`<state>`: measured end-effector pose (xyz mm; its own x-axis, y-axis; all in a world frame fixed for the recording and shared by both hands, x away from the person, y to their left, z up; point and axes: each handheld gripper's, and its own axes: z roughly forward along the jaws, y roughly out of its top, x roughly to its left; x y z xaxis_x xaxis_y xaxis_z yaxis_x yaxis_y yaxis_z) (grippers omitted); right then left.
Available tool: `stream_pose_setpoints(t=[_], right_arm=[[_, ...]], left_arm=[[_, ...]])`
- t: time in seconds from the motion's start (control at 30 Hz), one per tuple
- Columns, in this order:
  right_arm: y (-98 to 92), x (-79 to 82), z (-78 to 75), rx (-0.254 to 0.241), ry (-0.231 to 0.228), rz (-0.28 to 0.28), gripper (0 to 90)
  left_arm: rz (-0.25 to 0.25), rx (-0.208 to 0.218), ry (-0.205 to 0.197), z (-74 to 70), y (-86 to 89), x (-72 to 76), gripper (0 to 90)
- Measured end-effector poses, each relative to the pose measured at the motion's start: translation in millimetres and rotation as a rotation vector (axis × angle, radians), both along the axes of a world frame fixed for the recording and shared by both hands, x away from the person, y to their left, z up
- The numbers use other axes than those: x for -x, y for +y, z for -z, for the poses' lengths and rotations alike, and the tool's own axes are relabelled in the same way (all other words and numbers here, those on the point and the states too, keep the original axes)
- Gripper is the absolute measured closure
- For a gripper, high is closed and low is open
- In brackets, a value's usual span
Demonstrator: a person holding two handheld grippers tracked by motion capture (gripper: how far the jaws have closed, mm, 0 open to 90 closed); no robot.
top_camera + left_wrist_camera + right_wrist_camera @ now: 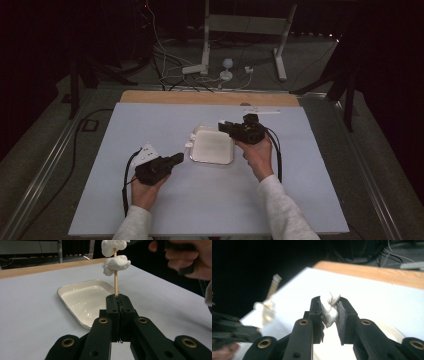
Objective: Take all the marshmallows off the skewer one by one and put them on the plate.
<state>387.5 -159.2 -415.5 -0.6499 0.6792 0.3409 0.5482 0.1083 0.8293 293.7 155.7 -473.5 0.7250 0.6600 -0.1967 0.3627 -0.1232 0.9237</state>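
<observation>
My left gripper (119,300) is shut on the bottom of a thin wooden skewer (115,285) that stands upright. Two white marshmallows (116,263) are threaded on the skewer's upper part. In the high view the left gripper (178,158) sits at the left edge of a shallow white tray (212,161). My right gripper (329,302) is shut on one white marshmallow (330,308). It hovers over the tray's far right corner (221,125). In the right gripper view, the skewer with its marshmallows (265,310) appears blurred at the left, apart from the held marshmallow.
The tray (60,291) looks bare inside and lies mid-table on a pale blue-grey sheet (150,200). A wooden strip (210,97) runs along the table's far edge. Beyond it, cables and a white stand (205,50) are on the floor.
</observation>
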Motion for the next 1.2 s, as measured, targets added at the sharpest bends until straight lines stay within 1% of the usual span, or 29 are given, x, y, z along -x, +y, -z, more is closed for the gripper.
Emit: stream_pose_setpoints(t=[0.17,0.23,0.3,0.37,0.43,0.53,0.57,0.63,0.73,0.83,1.0,1.2], right_arm=[[6.5,-4.3,20.5,0.094,0.035,0.017,73.7],[6.6,-6.6,27.7,0.114,0.052,0.022,73.6],[6.2,-8.9,35.4,0.123,0.076,0.032,71.8],[5.5,-10.3,40.3,0.131,0.088,0.041,66.3],[5.0,-11.6,44.3,0.132,0.103,0.043,57.8],[5.1,-12.0,45.8,0.146,0.110,0.054,47.5],[5.1,-11.9,45.6,0.146,0.111,0.054,45.7],[4.9,-10.8,43.8,0.140,0.105,0.055,38.8],[5.5,-6.5,37.7,0.108,0.096,0.041,30.8],[6.7,-2.9,32.4,0.084,0.093,0.020,25.9],[8.3,2.4,26.9,0.030,0.106,-0.013,22.9],[15.8,8.8,20.4,0.002,0.103,-0.052,21.1]], left_arm=[[0.000,0.000,0.008,0.9,-0.8,-0.8,90.0],[0.000,-0.001,0.009,1.0,-1.2,-1.1,90.0],[-0.002,-0.003,0.011,1.4,-1.4,-1.3,89.9],[-0.004,-0.004,0.014,1.9,-1.4,-1.8,90.0],[-0.005,-0.007,0.016,2.3,-1.2,-2.4,90.0],[-0.007,-0.008,0.019,2.8,-1.6,-2.8,90.0],[-0.007,-0.008,0.019,2.8,-1.8,-2.8,90.0],[-0.008,-0.009,0.019,2.9,-2.2,-2.8,90.0],[-0.009,-0.009,0.020,3.1,-2.4,-3.0,90.0],[-0.009,-0.009,0.020,2.9,-2.7,-2.7,90.0],[-0.010,-0.012,0.021,3.3,-3.6,-3.0,90.0],[-0.017,-0.011,0.019,3.1,-4.2,-2.8,90.0]])
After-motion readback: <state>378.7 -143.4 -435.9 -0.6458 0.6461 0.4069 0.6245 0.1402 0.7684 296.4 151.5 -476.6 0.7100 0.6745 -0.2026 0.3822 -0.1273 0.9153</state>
